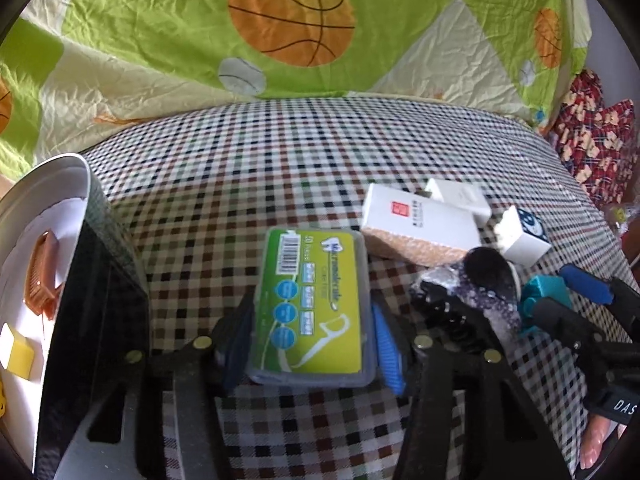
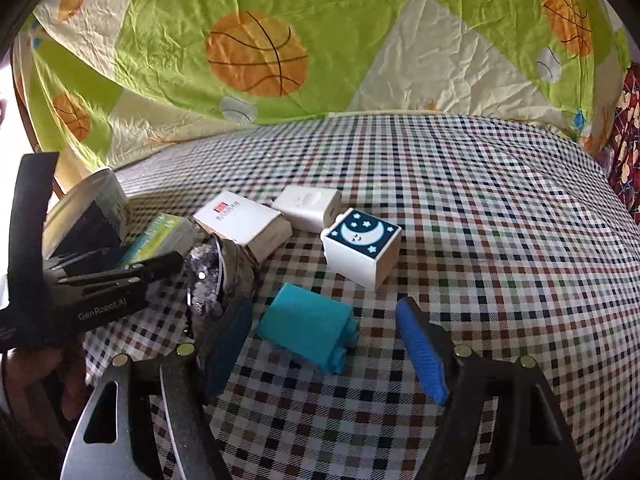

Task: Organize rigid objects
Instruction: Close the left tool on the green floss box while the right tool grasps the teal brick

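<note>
"GenRobot.AI" on left hand-held gripper (image 2: 152,266), "DAS" on right hand-held gripper (image 1: 560,292)

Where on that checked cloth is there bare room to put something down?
Bare checked cloth lies right of the moon box and behind the boxes toward the quilt. It is crowded around the white box, floss case and teal block.

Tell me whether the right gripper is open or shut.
Open. The right gripper has its blue pads spread wide on either side of the teal block, touching nothing.
</note>
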`<move>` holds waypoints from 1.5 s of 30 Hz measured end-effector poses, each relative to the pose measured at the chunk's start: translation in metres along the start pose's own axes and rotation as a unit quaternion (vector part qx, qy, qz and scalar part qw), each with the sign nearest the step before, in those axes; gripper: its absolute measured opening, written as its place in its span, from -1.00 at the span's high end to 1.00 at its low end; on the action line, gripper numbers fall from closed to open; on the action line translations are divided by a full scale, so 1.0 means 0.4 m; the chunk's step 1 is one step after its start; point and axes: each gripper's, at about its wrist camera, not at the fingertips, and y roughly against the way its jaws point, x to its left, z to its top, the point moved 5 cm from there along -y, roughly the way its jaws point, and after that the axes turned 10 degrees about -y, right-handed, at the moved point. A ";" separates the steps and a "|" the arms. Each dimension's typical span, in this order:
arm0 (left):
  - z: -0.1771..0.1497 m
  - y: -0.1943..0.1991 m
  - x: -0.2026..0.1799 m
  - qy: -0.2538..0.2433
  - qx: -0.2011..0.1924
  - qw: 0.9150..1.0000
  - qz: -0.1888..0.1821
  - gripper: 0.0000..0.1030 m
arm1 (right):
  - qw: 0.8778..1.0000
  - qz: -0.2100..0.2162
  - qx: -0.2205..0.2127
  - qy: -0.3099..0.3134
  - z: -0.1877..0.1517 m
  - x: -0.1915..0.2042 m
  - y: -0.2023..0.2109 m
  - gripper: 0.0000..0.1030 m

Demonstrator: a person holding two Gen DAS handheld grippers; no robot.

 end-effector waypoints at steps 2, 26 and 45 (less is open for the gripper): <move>0.001 0.004 -0.008 -0.008 -0.002 1.000 0.002 -0.03 | 1.000 0.002 0.016 0.005 -0.005 0.004 -0.011 -0.42; -0.021 0.156 0.010 0.008 -0.121 0.988 0.093 -0.03 | 0.999 -0.011 -0.030 0.015 0.010 0.018 0.044 -0.06; -0.060 0.254 0.019 0.029 -0.197 0.969 0.144 -0.03 | 0.994 -0.009 -0.110 0.017 0.018 0.029 0.117 -0.06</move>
